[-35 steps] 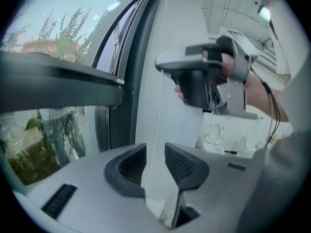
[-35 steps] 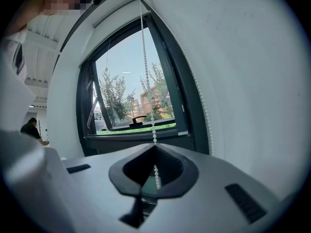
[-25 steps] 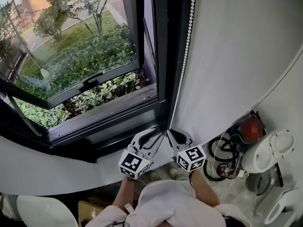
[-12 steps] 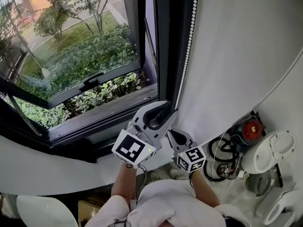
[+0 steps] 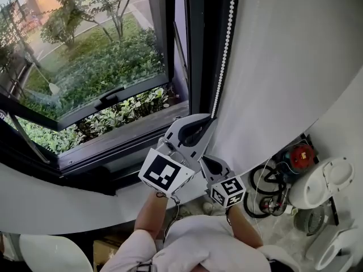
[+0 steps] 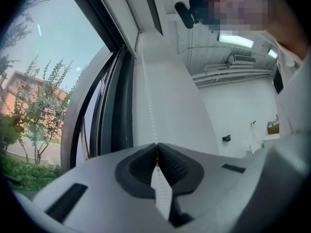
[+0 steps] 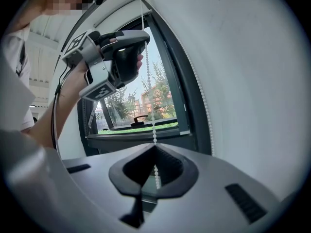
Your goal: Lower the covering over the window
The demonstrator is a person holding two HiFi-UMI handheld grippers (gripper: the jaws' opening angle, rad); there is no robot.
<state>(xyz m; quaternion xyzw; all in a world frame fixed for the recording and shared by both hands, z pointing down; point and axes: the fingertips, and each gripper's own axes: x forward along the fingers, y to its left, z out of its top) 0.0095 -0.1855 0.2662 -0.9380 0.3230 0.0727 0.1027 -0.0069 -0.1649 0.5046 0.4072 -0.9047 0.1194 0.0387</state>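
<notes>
A white bead chain (image 5: 226, 44) hangs beside the dark window frame (image 5: 195, 67), against the white wall. My left gripper (image 5: 212, 118) is raised above the right one. Its jaws have just been closing and now pinch the bead chain (image 6: 149, 106) at the tips of the left gripper (image 6: 156, 144). Lower down, my right gripper (image 5: 202, 157) is shut on the same bead chain (image 7: 151, 110), which runs up from the right gripper (image 7: 155, 145) to the left gripper (image 7: 145, 39). I cannot make out the covering itself.
The window sash (image 5: 102, 67) stands tilted open over green shrubs, its handle (image 5: 110, 95) on the lower bar. Coiled cables (image 5: 266, 191), a red object (image 5: 299, 153) and white appliances (image 5: 329, 180) lie on the floor at the lower right. A white chair (image 5: 51, 254) sits at the lower left.
My left gripper rose from beside the right gripper up along the chain, and its open jaws shut on the chain. The right gripper has stayed put.
</notes>
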